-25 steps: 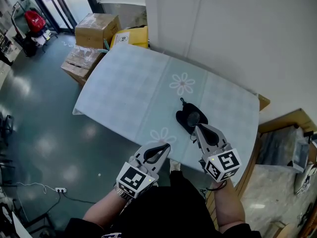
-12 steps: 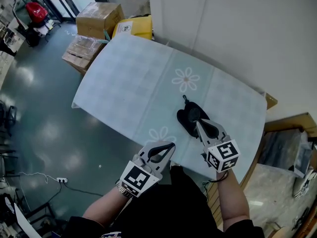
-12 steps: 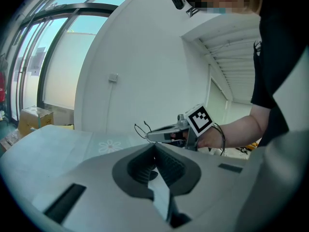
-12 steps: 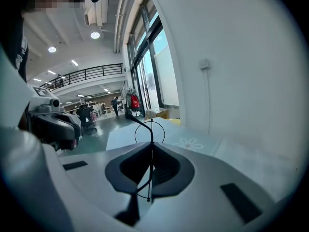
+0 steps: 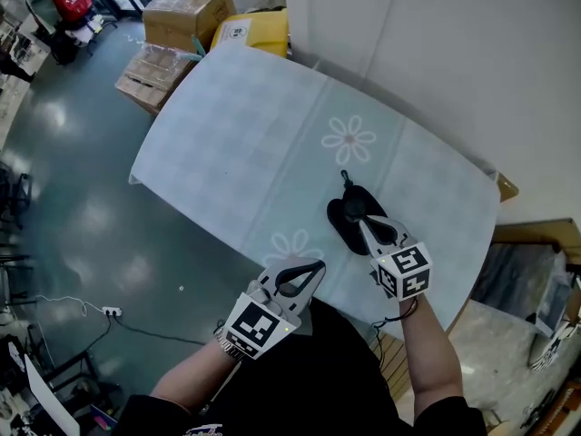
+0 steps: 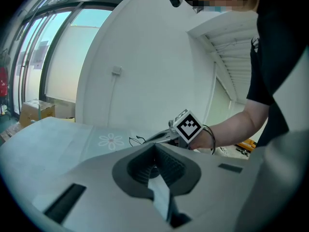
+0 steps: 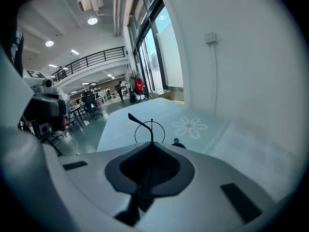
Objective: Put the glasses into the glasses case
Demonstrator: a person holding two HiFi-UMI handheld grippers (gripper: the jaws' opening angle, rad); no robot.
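Pale blue flower-printed tablecloth [image 5: 236,143] covered the table. The right gripper [image 5: 363,225], jaws clamped on thin black wire-rimmed glasses [image 7: 151,132], held them over the black glasses case [image 5: 343,221], likely for lowering in. The left gripper [image 5: 313,266] hung closed, empty, at the near edge.

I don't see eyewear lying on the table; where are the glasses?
The glasses are pinched in the right gripper, as its own view shows, over the black glasses case at the right of the table.

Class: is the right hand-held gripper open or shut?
Shut: the right hand-held gripper pinches the glasses by their frame.
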